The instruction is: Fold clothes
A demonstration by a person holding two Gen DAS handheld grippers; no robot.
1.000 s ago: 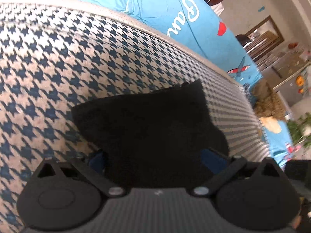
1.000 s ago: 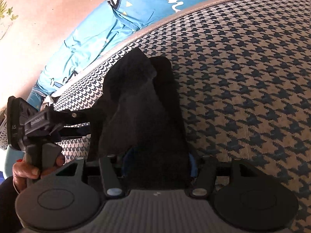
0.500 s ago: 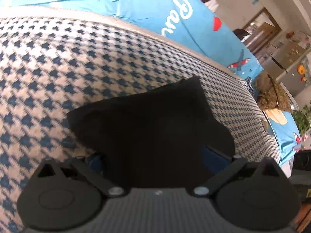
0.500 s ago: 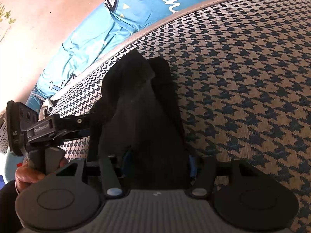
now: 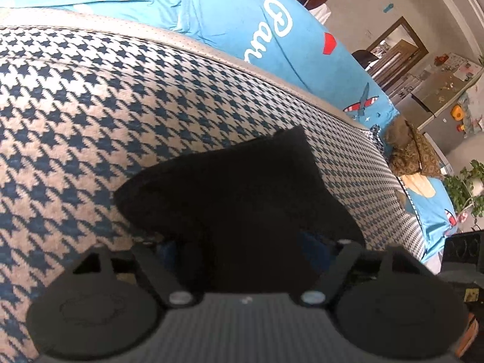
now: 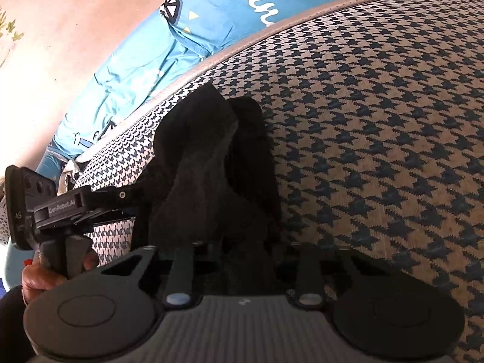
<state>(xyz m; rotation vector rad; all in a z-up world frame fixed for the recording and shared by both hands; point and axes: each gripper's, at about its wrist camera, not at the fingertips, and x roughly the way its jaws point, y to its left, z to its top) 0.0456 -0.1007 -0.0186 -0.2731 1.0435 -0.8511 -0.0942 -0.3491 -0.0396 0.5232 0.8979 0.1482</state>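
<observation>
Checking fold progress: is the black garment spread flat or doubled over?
Doubled over: in the right wrist view the black garment lies bunched in overlapping layers on the houndstooth cushion.

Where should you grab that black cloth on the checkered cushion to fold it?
Probably by its near edge, from the front: the black cloth lies on the checkered cushion, its near edge reaching between the fingers of the left gripper and right gripper.

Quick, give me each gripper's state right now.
Left gripper: shut on the black garment.
Right gripper: shut on the same black garment, its fingertips hidden by the cloth.
</observation>
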